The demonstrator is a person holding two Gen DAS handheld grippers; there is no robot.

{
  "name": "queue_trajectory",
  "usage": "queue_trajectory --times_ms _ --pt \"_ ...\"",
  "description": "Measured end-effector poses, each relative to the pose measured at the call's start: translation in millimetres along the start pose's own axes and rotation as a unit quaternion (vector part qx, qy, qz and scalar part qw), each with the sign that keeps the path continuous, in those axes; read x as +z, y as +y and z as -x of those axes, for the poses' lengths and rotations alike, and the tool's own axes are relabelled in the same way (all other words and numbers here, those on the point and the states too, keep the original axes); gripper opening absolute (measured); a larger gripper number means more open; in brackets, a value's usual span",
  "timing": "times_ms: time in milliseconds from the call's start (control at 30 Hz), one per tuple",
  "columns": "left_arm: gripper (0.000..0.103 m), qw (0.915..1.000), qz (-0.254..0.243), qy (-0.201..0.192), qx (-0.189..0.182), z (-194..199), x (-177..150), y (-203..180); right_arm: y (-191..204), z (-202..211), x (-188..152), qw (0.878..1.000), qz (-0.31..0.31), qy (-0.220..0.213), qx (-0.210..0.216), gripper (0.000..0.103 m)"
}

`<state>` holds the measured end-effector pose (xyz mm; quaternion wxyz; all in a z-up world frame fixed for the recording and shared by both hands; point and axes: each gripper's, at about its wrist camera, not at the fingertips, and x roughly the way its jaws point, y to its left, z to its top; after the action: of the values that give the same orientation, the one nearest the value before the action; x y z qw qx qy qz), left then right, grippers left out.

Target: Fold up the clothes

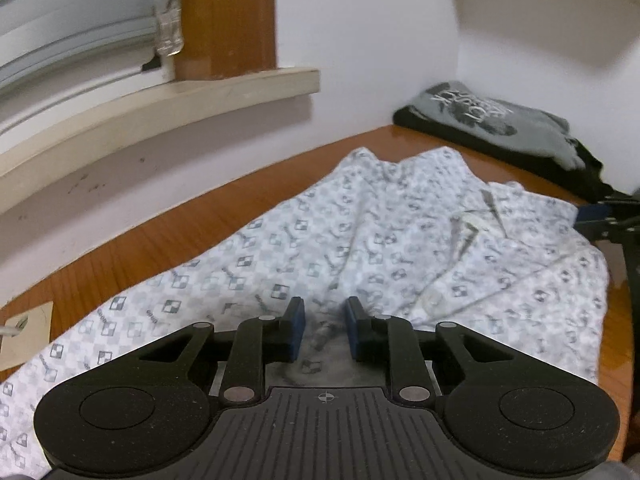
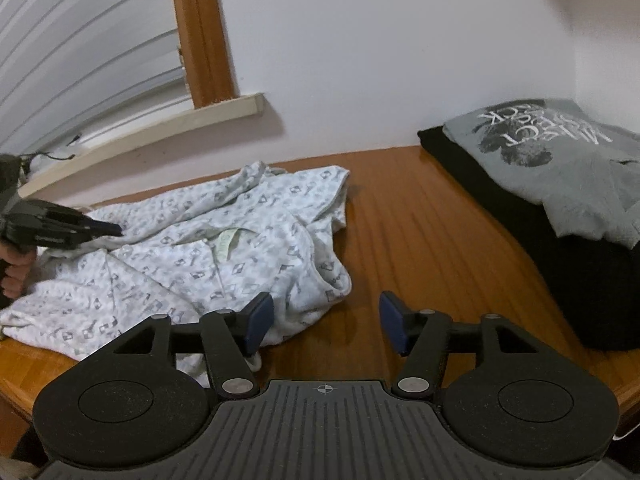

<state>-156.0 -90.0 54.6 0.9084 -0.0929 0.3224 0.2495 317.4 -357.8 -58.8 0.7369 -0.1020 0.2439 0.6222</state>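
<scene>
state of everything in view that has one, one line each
patterned shirt: spread out rumpled on the table, not folded
grey printed shirt: folded, lying on top of a black garment
left tongs: partly open over the patterned shirt, cloth between the pads, grip unclear
right tongs: open, holding nothing, at the shirt's near edge
window blind: down
</scene>
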Motion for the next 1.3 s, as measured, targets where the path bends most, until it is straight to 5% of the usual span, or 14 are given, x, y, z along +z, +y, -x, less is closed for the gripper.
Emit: queue_trajectory --times_ms 400,533,633,733,833,933,1000,1067,1300 --pt "0.023 0.9985 -0.014 -0.019 -0.05 -13 60 -36 -1 13 -5 1.0 -0.018 -0.008 -0.008 0.059" --pt "0.053 0.9972 -0.04 -0.028 -0.057 -49 97 -67 1 11 -2 1.0 -0.024 -0.005 0.005 0.057" --pt "0.056 0.9965 -0.057 -0.046 -0.041 -85 122 -93 1 3 1 0.999 -0.031 -0.009 0.009 0.054" --pt "0.068 0.9968 -0.055 -0.018 -0.055 -125 143 -113 1 -3 2 0.998 -0.049 -0.014 0.021 0.047" --pt "0.07 0.9958 -0.057 0.014 -0.07 -157 153 -128 1 -10 2 0.998 -0.056 -0.014 0.031 0.028" --pt "0.062 0.9934 -0.08 0.039 -0.072 -178 152 -142 -2 -15 4 0.996 -0.07 -0.014 0.05 0.016" --pt "0.025 0.9938 -0.082 0.034 -0.067 -171 150 -138 -1 -14 7 0.995 -0.075 -0.024 0.064 0.015" --pt "0.007 0.9951 -0.069 0.016 -0.069 -154 149 -126 3 -10 11 0.994 -0.075 -0.035 0.074 0.014" --pt "0.006 0.9962 -0.013 -0.049 -0.07 -77 141 -76 56 2 45 0.987 -0.029 -0.076 0.141 0.013"
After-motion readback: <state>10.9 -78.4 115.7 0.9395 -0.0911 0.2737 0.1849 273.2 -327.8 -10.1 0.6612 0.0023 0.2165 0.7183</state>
